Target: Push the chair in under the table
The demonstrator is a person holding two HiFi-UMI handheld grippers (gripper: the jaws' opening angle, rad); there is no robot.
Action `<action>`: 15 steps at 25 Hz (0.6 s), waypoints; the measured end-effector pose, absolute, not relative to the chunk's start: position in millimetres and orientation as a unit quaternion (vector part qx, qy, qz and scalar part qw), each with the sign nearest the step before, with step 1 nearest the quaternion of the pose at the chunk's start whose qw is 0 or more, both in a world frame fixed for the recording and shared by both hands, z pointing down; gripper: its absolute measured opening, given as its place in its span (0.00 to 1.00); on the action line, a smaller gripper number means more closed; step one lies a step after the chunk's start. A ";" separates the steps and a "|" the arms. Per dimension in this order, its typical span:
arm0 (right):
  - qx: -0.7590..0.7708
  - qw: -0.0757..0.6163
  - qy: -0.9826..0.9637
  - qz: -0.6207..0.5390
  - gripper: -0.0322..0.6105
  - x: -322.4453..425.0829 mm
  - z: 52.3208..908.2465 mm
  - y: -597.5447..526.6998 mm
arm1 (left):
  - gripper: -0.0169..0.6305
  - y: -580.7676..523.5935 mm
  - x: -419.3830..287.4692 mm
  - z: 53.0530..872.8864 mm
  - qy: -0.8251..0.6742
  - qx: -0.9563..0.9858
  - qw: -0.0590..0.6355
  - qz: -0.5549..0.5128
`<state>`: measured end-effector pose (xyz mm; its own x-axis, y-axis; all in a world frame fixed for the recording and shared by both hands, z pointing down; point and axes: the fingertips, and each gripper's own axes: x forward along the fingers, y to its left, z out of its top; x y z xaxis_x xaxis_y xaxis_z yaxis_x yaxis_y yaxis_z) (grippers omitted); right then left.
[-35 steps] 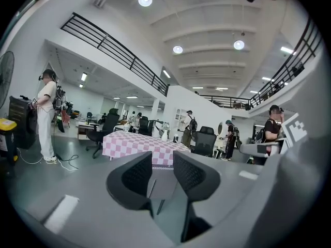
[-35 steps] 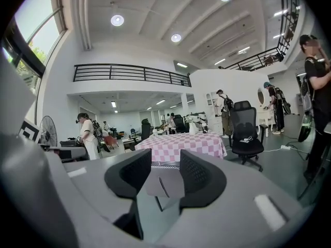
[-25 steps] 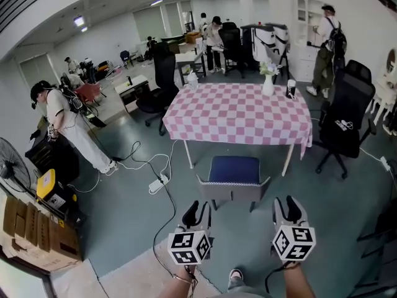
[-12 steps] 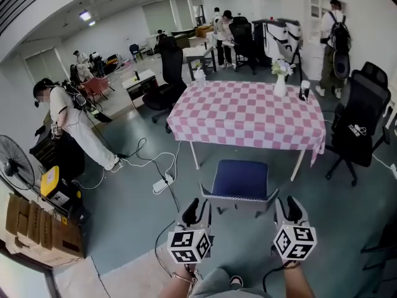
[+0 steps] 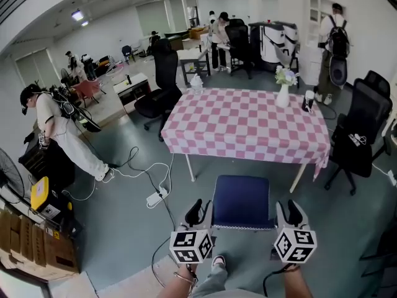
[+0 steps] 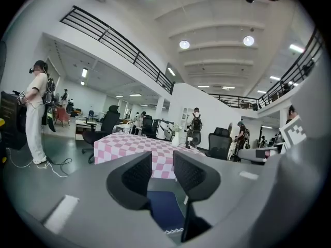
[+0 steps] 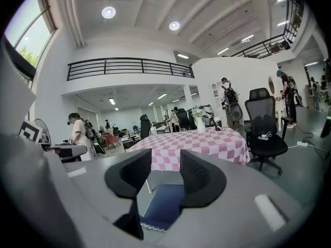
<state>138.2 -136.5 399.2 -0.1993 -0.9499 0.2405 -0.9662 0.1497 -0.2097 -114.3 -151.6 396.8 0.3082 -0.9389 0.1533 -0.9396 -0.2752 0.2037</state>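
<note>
Blue seat: the chair (image 5: 240, 200) stands on the floor at the table's 6 o'clock, lined up between the near legs (image 5: 189, 167), its seat not yet under the checked cloth.
Table: the table (image 5: 245, 120) carries a vase (image 5: 283, 95) and a dark cup (image 5: 308, 100) near its 2 o'clock corner.
Left tongs: my left tongs (image 5: 198, 215) are at the 9 o'clock end of the chair back, released, with nothing clamped.
Right tongs: my right tongs (image 5: 286, 215) are at the 3 o'clock end, also spread and empty.
Contact: I cannot tell whether either touches the back.
Risk, skew: if I push harder on one side, I judge the chair swings and catches a leg.
Risk, knock: a hard bump could rock the vase and cup.
Risk, slip: released tongs only press, so they may slide off the thin back edge.
Head view only: both tongs flanking the chair, the legs, and a power strip (image 5: 154, 198) on the floor at the chair's 9 o'clock.
Gripper views only: each jaw gap, with blue seat low in it and checked cloth beyond.
</note>
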 end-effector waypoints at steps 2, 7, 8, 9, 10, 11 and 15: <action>0.639 0.024 -0.752 0.159 0.29 131.8 395.4 -158.1 | 0.23 -177.7 -117.1 394.3 -0.577 0.807 0.127 0.003; 0.654 0.023 -0.738 0.162 0.29 117.1 394.1 -206.1 | 0.23 -239.3 -127.0 393.4 -0.553 0.822 0.134 0.004; 0.657 0.023 -0.736 0.162 0.29 114.8 394.4 -213.9 | 0.23 -250.5 -128.5 393.2 -0.548 0.825 0.136 0.003; 0.660 0.023 -0.733 0.164 0.29 113.0 394.9 -220.3 | 0.23 -260.5 -129.5 393.5 -0.543 0.828 0.137 0.003; 0.663 0.023 -0.730 0.164 0.29 111.6 395.5 -225.7 | 0.23 -269.4 -130.2 394.5 -0.539 0.831 0.138 0.003; 0.665 0.024 -0.728 0.164 0.29 110.5 396.0 -230.4 | 0.23 -277.7 -130.7 396.2 -0.535 0.833 0.139 0.003; 0.671 0.031 -0.723 0.160 0.29 109.9 396.4 -246.1 | 0.23 -302.5 -129.0 402.5 -0.525 0.838 0.147 0.003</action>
